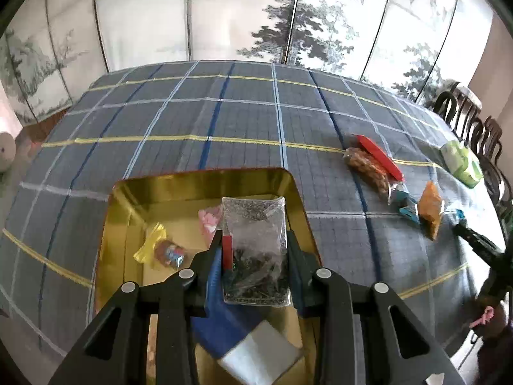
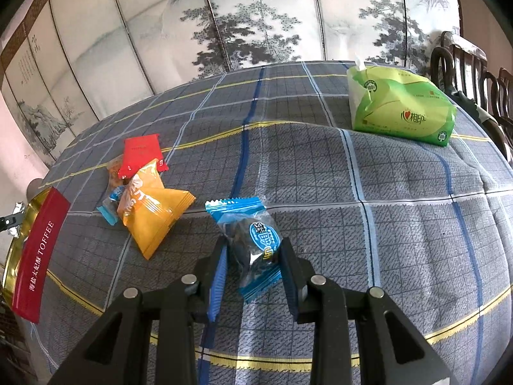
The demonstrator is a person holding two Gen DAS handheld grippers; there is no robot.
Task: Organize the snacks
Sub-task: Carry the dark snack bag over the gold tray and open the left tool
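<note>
The left gripper (image 1: pixel 255 240) is clamped on one clear packet of dark bits (image 1: pixel 256 250) above the gold tin (image 1: pixel 205 183), where two wrapped sweets lie at ten o'clock. The right gripper (image 2: pixel 253 250) pinches one blue-wrapped candy (image 2: pixel 253 243) on the plaid tablecloth (image 2: pixel 384 224); one orange packet (image 2: pixel 150 211) lies at ten o'clock, one green tissue pack (image 2: pixel 400 106) at one o'clock.

Ahead of the left tongs (image 1: pixel 255 250) the gold tin (image 1: pixel 205 181) has bare floor beyond a yellow candy (image 1: pixel 157 247) and pink packet (image 1: pixel 210 219). Beyond the right tongs (image 2: pixel 253 253) the worktop (image 2: pixel 320 176) lies bare; an orange packet (image 2: pixel 150 211) crowds their left, a green tissue pack (image 2: pixel 400 109) stands far right.
</note>
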